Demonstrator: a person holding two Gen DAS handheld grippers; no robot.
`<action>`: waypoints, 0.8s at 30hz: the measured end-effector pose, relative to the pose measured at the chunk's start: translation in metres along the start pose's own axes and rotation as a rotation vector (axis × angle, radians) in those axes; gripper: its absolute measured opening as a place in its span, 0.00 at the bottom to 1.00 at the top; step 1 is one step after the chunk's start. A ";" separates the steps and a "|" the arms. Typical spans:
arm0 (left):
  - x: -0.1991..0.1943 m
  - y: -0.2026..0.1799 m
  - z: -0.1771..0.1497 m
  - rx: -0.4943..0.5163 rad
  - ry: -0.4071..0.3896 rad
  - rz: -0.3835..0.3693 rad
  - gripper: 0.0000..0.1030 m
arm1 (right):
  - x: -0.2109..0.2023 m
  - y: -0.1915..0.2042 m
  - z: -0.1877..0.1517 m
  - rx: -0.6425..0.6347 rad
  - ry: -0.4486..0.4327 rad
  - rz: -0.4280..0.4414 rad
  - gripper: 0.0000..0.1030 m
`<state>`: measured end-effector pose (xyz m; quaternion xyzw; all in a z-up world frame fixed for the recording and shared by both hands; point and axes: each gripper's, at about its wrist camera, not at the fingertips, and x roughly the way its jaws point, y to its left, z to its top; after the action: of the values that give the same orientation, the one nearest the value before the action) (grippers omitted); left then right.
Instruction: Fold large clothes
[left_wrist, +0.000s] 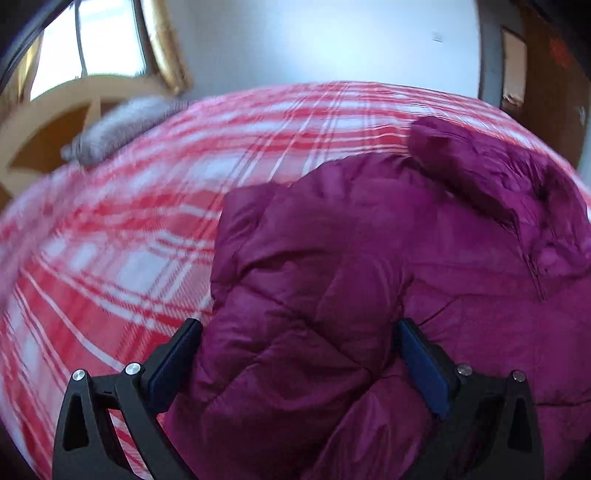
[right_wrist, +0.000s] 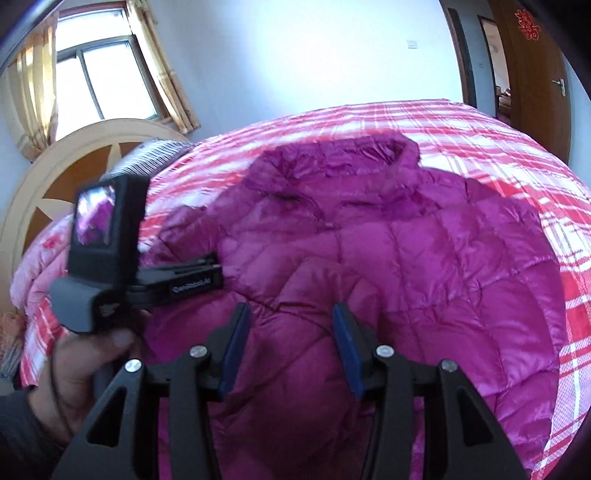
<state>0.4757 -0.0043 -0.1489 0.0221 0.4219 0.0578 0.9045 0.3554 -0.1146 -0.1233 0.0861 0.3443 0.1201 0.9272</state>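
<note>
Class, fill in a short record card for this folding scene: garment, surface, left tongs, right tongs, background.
garment: magenta quilted puffer jacket, lying spread on the bed, collar at the far end
surface: red and white plaid bedspread
left tongs: a folded bulk of the jacket fills the gap between the blue pads; whether they press on it cannot be told
right tongs: open above the jacket, pads not pressing
left hand: gripping the left tool's handle
background: curtained window, wooden door

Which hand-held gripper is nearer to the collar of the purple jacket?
Left, probably. The left hand-held gripper reaches beside the jacket's shoulder, below the collar. The right hand-held gripper is over the lower part.
</note>
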 end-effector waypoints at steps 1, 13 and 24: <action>0.001 0.002 -0.001 -0.015 0.011 -0.013 0.99 | 0.004 0.006 0.001 -0.039 0.007 -0.021 0.52; -0.039 0.013 0.003 -0.016 -0.154 0.022 0.99 | 0.038 0.005 -0.015 -0.115 0.103 -0.105 0.51; -0.010 -0.051 0.004 0.274 -0.092 -0.002 0.99 | 0.032 0.003 -0.014 -0.084 0.078 -0.108 0.51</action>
<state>0.4765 -0.0558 -0.1436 0.1477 0.3841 -0.0025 0.9114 0.3689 -0.1019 -0.1530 0.0237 0.3790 0.0877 0.9209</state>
